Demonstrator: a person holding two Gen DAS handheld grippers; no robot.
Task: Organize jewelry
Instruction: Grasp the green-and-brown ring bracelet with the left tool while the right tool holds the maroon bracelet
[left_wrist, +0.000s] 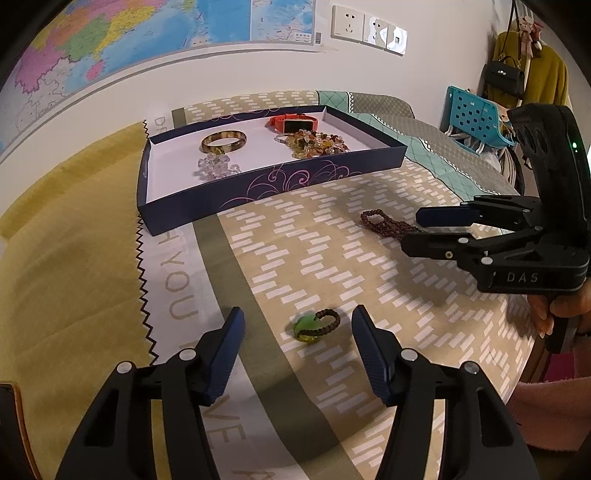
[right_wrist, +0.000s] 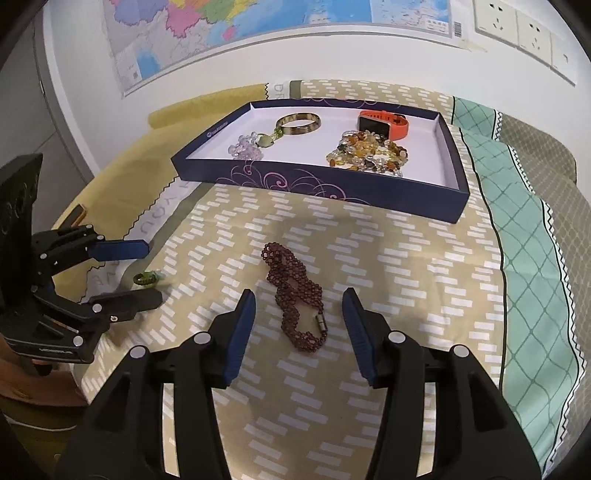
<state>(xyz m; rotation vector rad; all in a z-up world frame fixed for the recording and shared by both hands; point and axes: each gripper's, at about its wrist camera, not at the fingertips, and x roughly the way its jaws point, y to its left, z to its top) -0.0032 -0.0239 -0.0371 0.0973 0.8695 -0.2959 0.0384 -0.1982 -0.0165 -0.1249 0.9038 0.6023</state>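
L hand-held gripper (left_wrist: 297, 334) spread, green bead ring (left_wrist: 312, 325) btwn jaws, lower centre. R hand-held gripper (right_wrist: 298, 321) spread round maroon bead bracelet (right_wrist: 295, 295), untouched.

A shallow dark-blue tray (right_wrist: 325, 186) with a white floor and pink swirls on its wall lies toward the far edge of the bed, holding an amber bangle (right_wrist: 298, 124), a clear crystal bracelet with a green charm (right_wrist: 251, 146), an orange watch (right_wrist: 384, 123) and a heap of mixed amber and clear beads (right_wrist: 369, 155). Nearer the front edge of the bed, a dark-red beaded bracelet (right_wrist: 295, 299) lies twisted flat on the cover, its metal clasp showing. Well apart from it, a green stone on a loop of brown beads (left_wrist: 314, 325) lies flat too.
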